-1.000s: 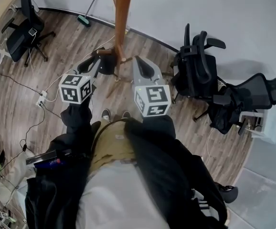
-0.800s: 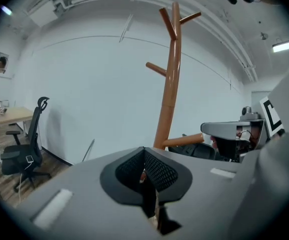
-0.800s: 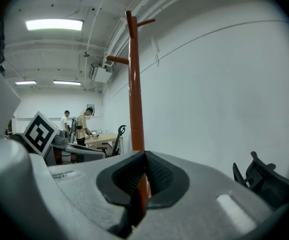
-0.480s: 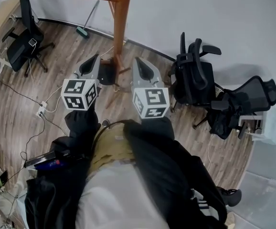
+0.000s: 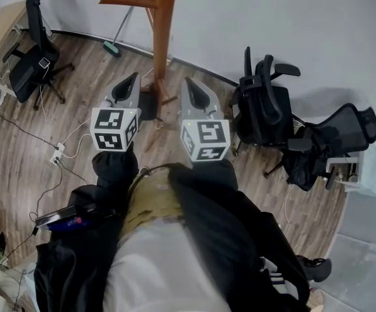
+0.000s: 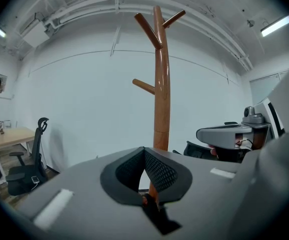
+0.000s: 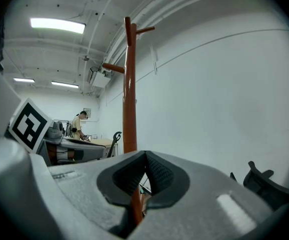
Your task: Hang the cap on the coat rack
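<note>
Wood-plank floor (image 5: 19, 155) meets a white wall, and the coat rack (image 5: 161, 38) stands at the far side with office chairs (image 5: 266, 109) to its right. The job looks barely begun: the pegs that show are bare, and no cap can be made out in any view, so finding, picking up and hanging it all seem left. The left gripper (image 5: 133, 78) and right gripper (image 5: 189, 83) are held side by side, pointing at the rack, each with jaws pressed together on nothing.
</note>
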A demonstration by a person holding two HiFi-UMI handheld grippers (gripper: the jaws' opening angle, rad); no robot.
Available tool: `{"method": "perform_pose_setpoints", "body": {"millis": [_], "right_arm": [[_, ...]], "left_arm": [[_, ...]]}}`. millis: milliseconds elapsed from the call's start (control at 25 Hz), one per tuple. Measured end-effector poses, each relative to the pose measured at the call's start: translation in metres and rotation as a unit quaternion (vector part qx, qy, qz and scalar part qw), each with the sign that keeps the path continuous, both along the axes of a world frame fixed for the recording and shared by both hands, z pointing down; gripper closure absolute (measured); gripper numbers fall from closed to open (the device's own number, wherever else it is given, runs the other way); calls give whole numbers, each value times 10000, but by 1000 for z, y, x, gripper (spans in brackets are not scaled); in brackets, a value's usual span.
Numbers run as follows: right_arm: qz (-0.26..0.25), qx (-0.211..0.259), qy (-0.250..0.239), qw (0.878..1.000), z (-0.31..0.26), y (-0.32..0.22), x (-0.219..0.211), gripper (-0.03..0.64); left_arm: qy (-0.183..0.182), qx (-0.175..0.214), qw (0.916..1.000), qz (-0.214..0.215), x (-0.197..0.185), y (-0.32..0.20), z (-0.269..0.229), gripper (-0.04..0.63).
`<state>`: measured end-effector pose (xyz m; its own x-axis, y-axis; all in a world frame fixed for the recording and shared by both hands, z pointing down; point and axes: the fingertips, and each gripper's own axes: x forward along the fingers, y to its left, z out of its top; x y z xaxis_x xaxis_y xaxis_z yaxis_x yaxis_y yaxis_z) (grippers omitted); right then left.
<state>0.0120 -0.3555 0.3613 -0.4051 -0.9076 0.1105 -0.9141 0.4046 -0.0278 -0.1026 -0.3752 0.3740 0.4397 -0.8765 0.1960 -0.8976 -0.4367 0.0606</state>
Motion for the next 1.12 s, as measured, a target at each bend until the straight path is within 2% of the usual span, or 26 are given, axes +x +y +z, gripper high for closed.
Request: {"method": "perform_pose_setpoints", "body": {"millis": [480, 1120], "right_arm": [[-9, 16, 26, 10000, 1, 2, 0, 621], [55, -5, 47, 10000, 1, 3, 4, 622]], "left_arm": [[-58, -96, 9998, -153, -9, -1, 5, 595], [-41, -202, 9998, -76, -3, -2, 9, 595]]}}
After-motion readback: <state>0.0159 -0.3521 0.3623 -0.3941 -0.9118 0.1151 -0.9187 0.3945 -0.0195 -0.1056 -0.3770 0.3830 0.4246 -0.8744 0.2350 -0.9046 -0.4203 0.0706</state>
